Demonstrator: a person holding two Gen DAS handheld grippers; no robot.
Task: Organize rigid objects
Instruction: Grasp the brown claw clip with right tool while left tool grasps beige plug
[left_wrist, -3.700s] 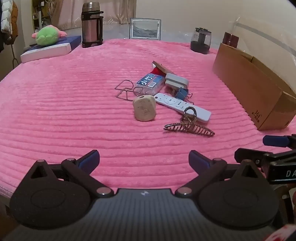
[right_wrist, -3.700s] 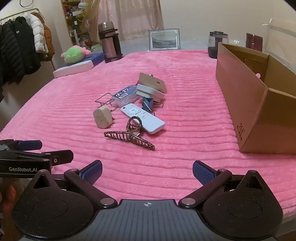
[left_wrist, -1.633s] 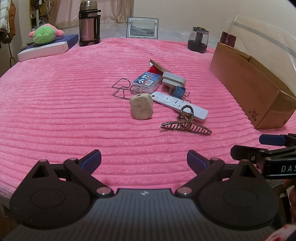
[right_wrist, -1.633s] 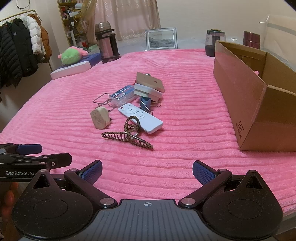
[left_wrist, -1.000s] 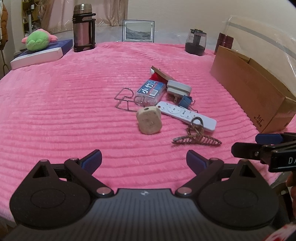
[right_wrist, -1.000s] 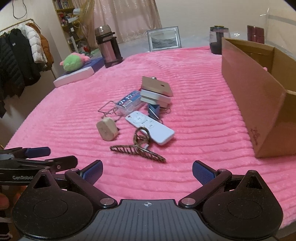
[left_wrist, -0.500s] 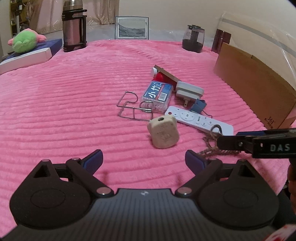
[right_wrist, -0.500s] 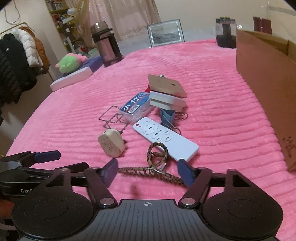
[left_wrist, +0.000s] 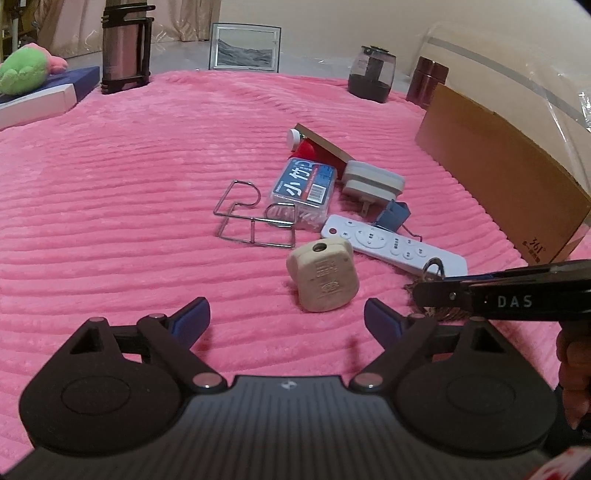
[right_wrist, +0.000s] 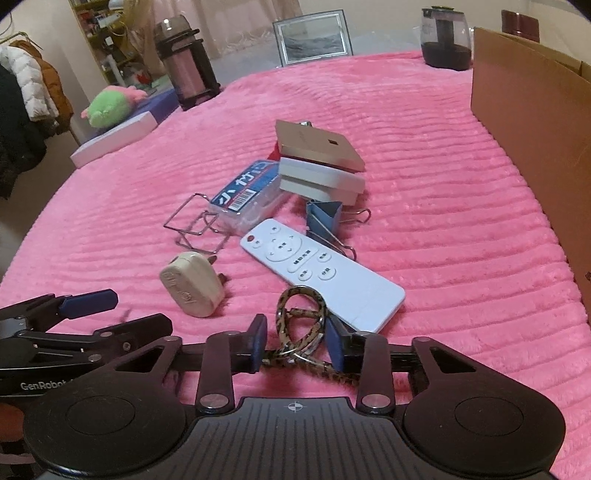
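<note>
The right tool (right_wrist: 295, 345) has just closed on a leopard-print hair claw clip (right_wrist: 301, 325) lying directly before it. The left tool (left_wrist: 286, 317), marked "GenRobot", has jaws apart, a cream plug (left_wrist: 323, 273) just ahead. The right reads "DAS".

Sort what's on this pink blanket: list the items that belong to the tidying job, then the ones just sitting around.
Job: hair claw in the right gripper, white remote, beige plug, blue binder clip, cardboard box, left gripper.

Lying about: thermos, picture frame, plush toy.
</note>
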